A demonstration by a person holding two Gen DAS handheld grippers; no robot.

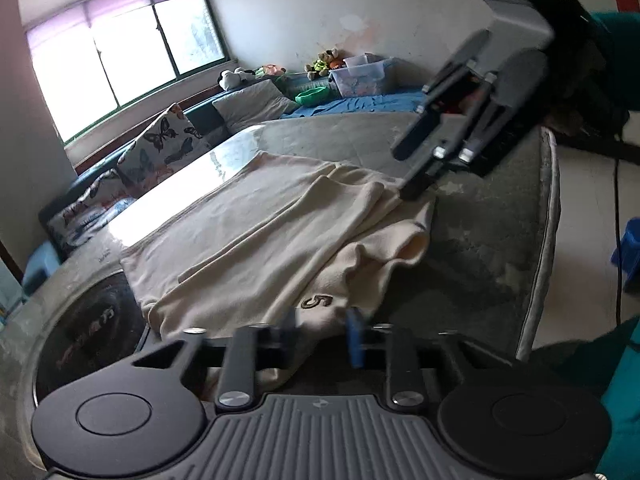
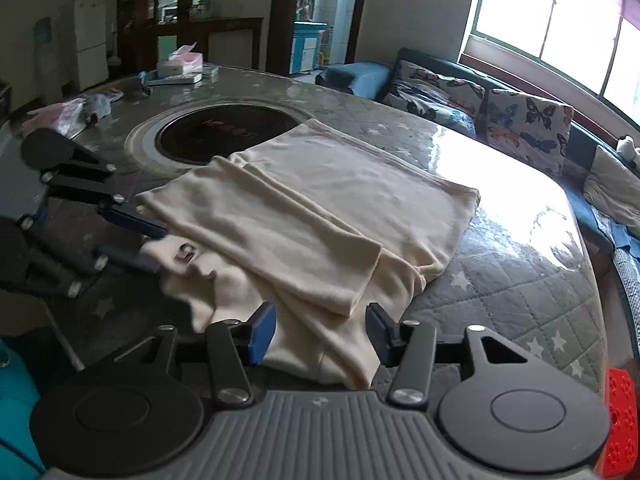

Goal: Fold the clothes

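Note:
A cream garment (image 1: 256,236) lies partly folded on the table, with a dark "5" mark near its close edge. In the left wrist view my left gripper (image 1: 322,330) has its blue pads on either side of that edge, jaws partly open with cloth between them. The right gripper (image 1: 412,188) touches the garment's far corner there. In the right wrist view the garment (image 2: 320,208) lies ahead, and my right gripper (image 2: 320,332) is open with a fold of cloth between its fingers. The left gripper (image 2: 154,246) sits at the garment's left edge, cloth between its fingers.
The table (image 2: 500,280) has a quilted star cover under clear plastic and a round dark inset (image 2: 224,132). A tissue box (image 2: 180,62) and bags lie at its far side. A sofa with butterfly cushions (image 2: 528,128) runs beneath the window.

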